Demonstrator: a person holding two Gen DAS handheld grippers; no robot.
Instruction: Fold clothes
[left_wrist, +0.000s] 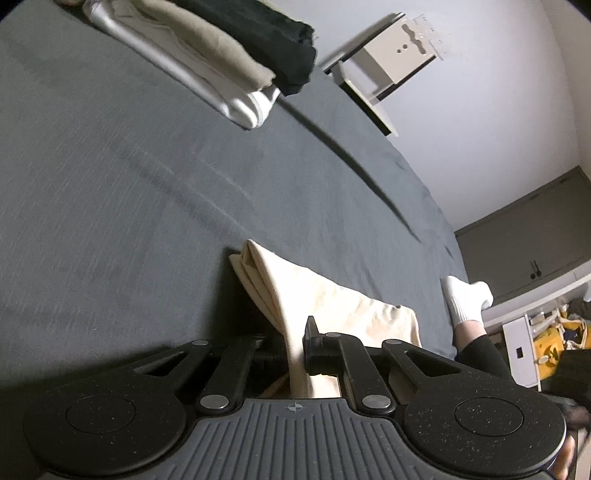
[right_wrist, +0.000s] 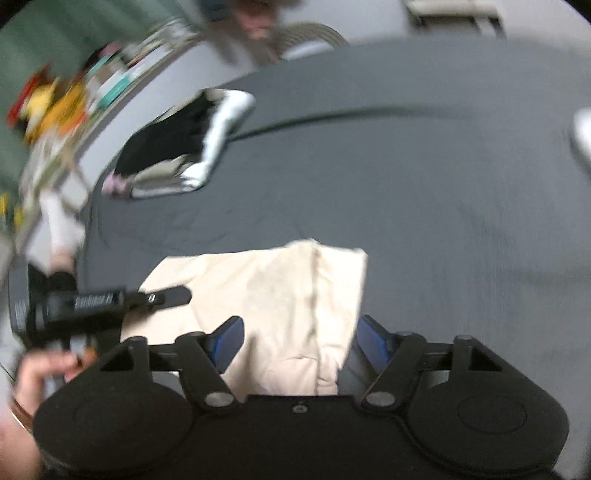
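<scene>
**Left gripper clamped on cream garment; right gripper wide open above it**

Left wrist view: Your left gripper (left_wrist: 295, 345) had its jaws closed almost together on a raised fold of the cream garment (left_wrist: 332, 306), which lay on the dark grey bed sheet (left_wrist: 147, 177). At the far end of the sheet sat one stack of folded clothes (left_wrist: 221, 55); three layers could be counted: white, beige, black. One foot in a white sock (left_wrist: 467, 295) rested at the sheet's edge. One white cabinet (left_wrist: 388, 66) stood by the wall.

Right wrist view: Your right gripper (right_wrist: 299, 343) had its jaws spread wide, gripping nothing, its blue-padded fingers (right_wrist: 227, 341) on either side of the garment's near end. This view was blurred. The other gripper reached onto the garment from the left, held by your left hand (right_wrist: 40, 373).
</scene>
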